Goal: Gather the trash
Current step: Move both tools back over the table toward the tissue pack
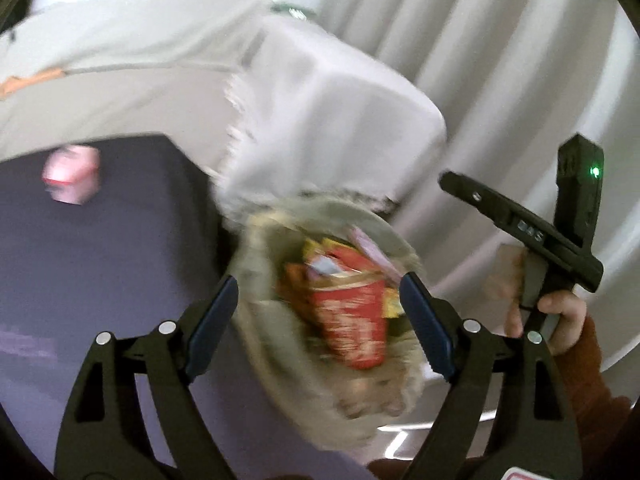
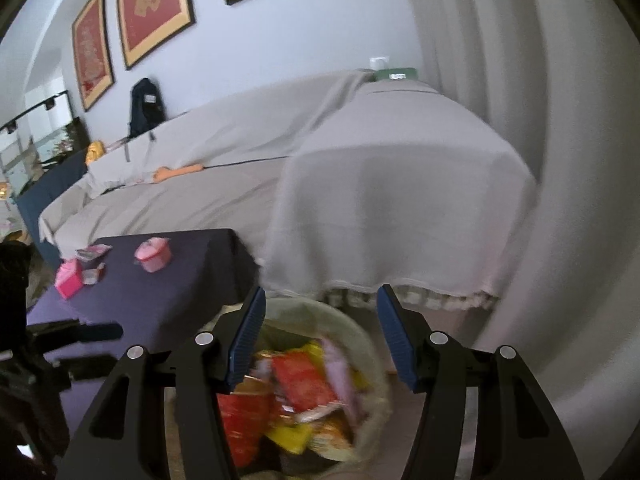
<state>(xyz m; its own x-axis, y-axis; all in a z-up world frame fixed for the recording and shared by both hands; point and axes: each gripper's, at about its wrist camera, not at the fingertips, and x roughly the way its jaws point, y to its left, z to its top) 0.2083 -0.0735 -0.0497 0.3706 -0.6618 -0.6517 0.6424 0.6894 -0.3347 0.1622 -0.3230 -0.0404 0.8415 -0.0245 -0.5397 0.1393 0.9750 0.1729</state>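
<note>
Blue-padded jaws of the left gripper [image 1: 318, 312] stand wide apart with nothing between the pads; below them hangs the open mouth of a trash bag [image 1: 280, 360] lined with pale plastic. The right gripper [image 2: 320, 336] also has its jaws apart and empty, hovering above the same bag. Neither pair touches the bag's rim, as far as the blur allows a reading.

Inside the bag lie a red snack wrapper [image 1: 352, 320], yellow packets [image 2: 292, 436] and a pinkish scrap [image 2: 340, 376], so a good share of the collecting appears done. The bag sits on the floor just beside the corner of a low table under a dark purple cloth [image 2: 160, 292].

Out on that table more remains: a pink round container [image 2: 154, 254], a pink box [image 2: 69, 282] and small flat wrappers [image 2: 93, 252] near it. These look like the pieces left to gather, though whether the containers count as trash cannot be told. Behind stands a sofa draped in a grey cover [image 2: 380, 200].
</note>
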